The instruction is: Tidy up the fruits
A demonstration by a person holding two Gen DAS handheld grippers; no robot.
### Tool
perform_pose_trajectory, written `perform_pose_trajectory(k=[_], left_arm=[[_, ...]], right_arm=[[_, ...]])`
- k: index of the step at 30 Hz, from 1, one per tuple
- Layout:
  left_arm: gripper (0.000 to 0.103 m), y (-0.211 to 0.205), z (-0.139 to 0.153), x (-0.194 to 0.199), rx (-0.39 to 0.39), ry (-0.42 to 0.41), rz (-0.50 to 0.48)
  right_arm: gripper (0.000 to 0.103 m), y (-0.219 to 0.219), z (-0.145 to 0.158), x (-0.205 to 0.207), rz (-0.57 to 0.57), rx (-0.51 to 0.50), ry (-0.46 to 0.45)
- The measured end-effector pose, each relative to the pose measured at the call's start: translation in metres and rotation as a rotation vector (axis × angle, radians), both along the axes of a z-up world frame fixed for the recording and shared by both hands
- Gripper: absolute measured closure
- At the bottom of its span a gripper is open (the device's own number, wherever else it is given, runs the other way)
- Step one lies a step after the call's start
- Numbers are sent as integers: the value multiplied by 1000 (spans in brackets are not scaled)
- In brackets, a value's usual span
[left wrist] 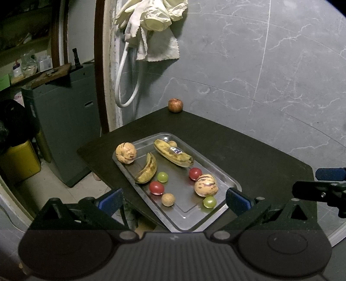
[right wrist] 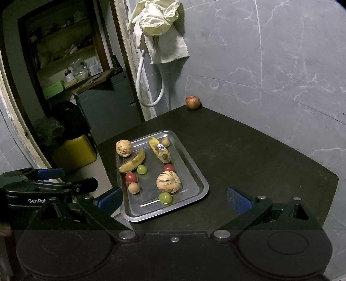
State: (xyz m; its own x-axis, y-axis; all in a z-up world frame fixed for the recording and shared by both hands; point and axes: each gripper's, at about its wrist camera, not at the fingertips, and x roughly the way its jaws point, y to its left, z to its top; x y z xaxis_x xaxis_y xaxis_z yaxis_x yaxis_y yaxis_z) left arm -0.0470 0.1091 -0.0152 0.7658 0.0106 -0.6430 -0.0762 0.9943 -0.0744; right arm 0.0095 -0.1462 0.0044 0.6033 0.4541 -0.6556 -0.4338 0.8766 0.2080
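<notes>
White lettering "GenRob", cut off by the right gripper's frame, stands on the black body of the left gripper (right wrist: 52,173), left of the metal tray (right wrist: 194,173). On the tray, one banana (right wrist: 159,152) carries a sticker (right wrist: 161,147), its print too small to read.

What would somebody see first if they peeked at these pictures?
Probably the shiny metal tray near the table's left edge, holding bananas, striped melons, red tomatoes and green grapes. Then the lone apple sitting far off at the table's back corner by the wall. Above it, pale rubber gloves and a cloth hang on the wall.
</notes>
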Motion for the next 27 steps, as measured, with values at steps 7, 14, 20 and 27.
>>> perform_pose_trajectory(k=[7,14,20,27], left_arm=[[0,6,3,1,-6,-8,-3],[0,10,4,0,-30,-20,1],[0,11,5,-2,-34,-25,0],[0,9,6,-3,-13,-36,13]], right_arm=[[1,0,1,1,3,1,-1],[1,0,1,1,3,1,-3],[1,0,1,0,3,2,-4],[1,0,3,1,6,3,-8]])
